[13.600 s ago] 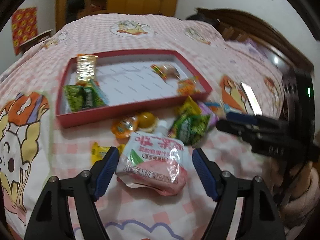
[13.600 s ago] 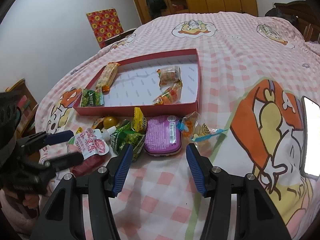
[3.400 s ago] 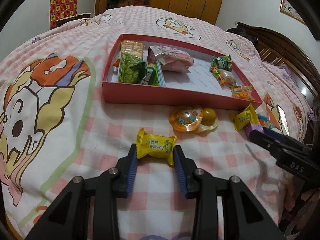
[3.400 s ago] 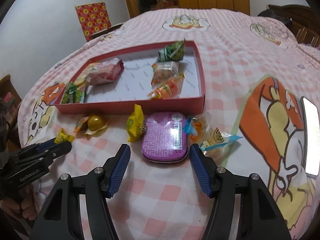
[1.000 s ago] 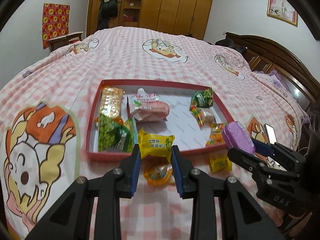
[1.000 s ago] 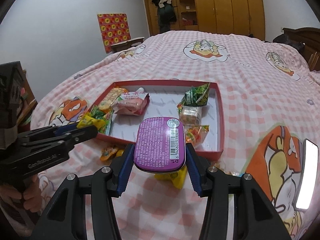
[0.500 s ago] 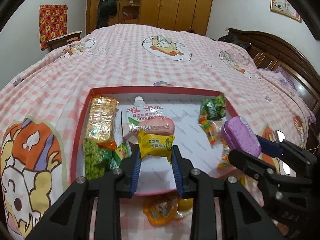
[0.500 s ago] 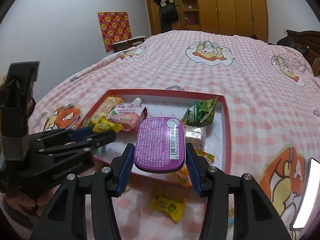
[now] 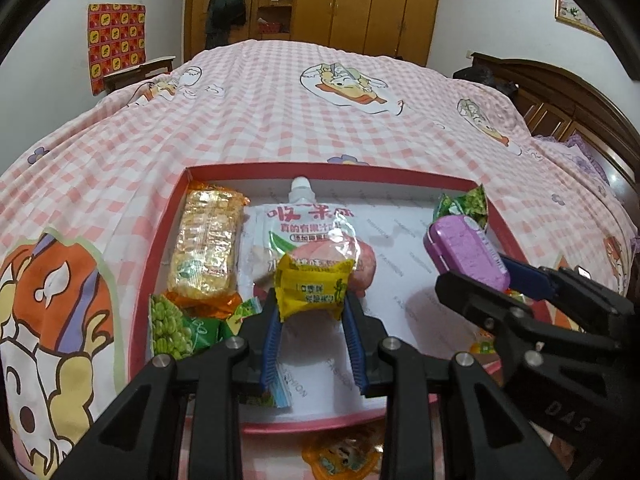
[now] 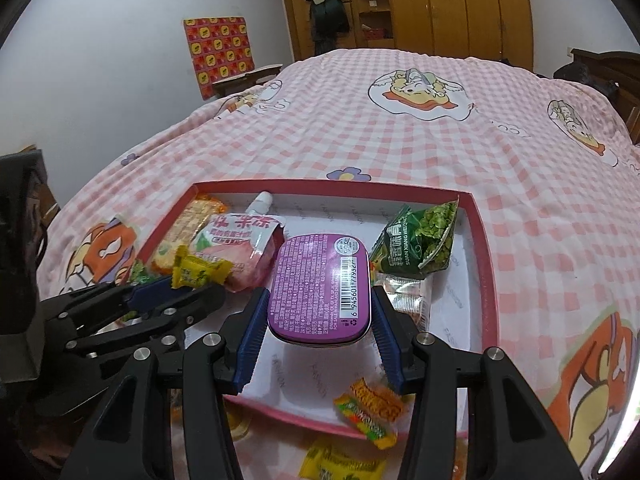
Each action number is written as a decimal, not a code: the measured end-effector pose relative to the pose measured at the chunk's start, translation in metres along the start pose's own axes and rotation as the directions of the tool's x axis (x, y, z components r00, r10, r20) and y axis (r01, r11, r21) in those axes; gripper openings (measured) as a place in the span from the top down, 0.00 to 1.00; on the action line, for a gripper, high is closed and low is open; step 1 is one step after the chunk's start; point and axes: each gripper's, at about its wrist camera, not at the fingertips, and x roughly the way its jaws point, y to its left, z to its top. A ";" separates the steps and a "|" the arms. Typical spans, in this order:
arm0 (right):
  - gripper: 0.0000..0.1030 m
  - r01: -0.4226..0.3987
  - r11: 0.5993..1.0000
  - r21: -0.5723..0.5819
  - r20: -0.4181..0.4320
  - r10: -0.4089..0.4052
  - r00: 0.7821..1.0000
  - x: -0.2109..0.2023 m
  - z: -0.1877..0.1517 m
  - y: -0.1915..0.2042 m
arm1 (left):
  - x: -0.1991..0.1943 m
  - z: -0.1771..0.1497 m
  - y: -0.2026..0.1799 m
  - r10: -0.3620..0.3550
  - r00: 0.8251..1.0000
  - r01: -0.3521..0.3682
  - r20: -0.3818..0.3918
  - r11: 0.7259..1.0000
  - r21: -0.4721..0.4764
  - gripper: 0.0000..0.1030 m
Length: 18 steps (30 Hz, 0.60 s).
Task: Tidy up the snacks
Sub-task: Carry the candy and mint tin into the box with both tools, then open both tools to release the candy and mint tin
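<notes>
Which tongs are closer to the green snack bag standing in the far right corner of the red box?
Right. The right tongs, holding the purple tin, sit just beside the green snack bag. The left tongs, holding a yellow candy, are further left over the pink pouch.

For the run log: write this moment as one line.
left gripper: shut on yellow candy packet | right gripper: shut on purple tin | both over red tray | not released
</notes>
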 end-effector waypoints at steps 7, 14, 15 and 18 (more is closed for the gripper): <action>0.50 0.005 1.000 0.017 0.009 -0.005 1.000 0.010 0.004 -0.004 | 0.001 -0.002 -0.001 0.008 1.000 -0.008 0.015 1.000 -0.001 0.70; 0.50 0.009 1.000 0.030 0.007 -0.009 1.000 0.013 0.002 -0.006 | 0.000 -0.003 -0.002 0.010 1.000 -0.010 0.014 1.000 0.003 0.70; 0.50 0.006 0.999 0.038 0.002 -0.006 1.000 0.013 0.002 -0.006 | 0.000 -0.003 -0.002 0.011 1.000 -0.011 0.014 1.000 0.003 0.70; 0.50 0.007 0.999 0.039 0.004 -0.007 1.000 0.012 0.001 -0.007 | 0.000 -0.004 -0.002 0.016 1.000 -0.016 0.013 1.000 0.010 0.70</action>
